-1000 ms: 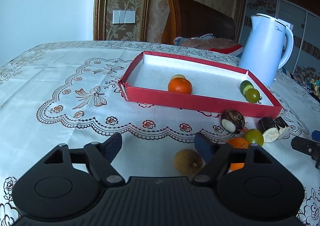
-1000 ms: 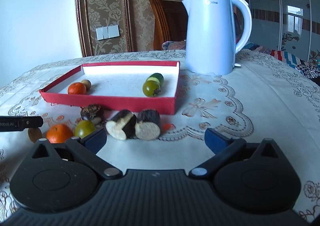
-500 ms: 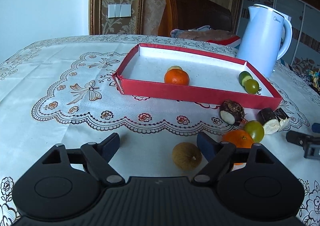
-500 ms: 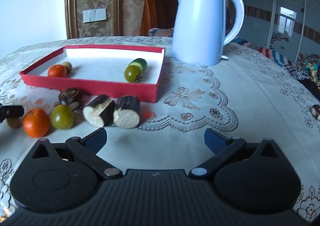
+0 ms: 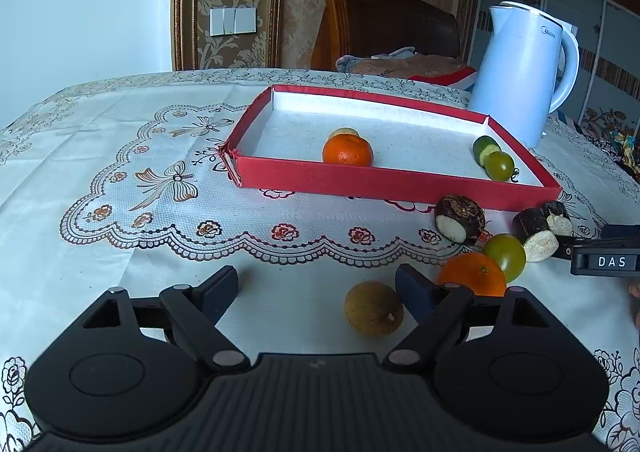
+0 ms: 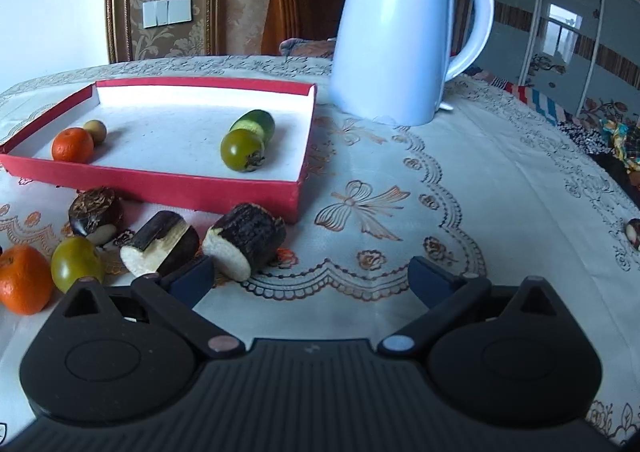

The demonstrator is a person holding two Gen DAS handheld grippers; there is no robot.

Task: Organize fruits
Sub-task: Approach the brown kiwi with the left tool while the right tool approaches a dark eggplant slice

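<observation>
A red tray (image 5: 384, 185) (image 6: 160, 184) holds an orange (image 5: 347, 149), a small tan fruit (image 6: 95, 130), a green tomato (image 6: 241, 150) and a green cucumber piece (image 6: 256, 123). In front of it lie a brown round fruit (image 5: 374, 307), an orange (image 5: 472, 274) (image 6: 22, 278), a green tomato (image 5: 505, 256) (image 6: 76, 263), a taro piece (image 5: 458, 217) (image 6: 96, 214) and two dark cut pieces (image 6: 162, 242) (image 6: 244, 244). My left gripper (image 5: 316, 284) is open, the brown fruit just inside its right finger. My right gripper (image 6: 310, 276) is open and empty, its left finger by the cut pieces.
A pale blue kettle (image 5: 524, 72) (image 6: 396, 28) stands behind the tray's right end. A wooden chair (image 5: 380, 20) is at the table's far side. The right gripper's body (image 5: 604, 256) shows at the right edge of the left wrist view. A lace tablecloth (image 6: 480, 192) covers the table.
My left gripper has moved forward and right toward the brown fruit. My right gripper has moved forward and left, closer to the cut pieces. Both stay open.
</observation>
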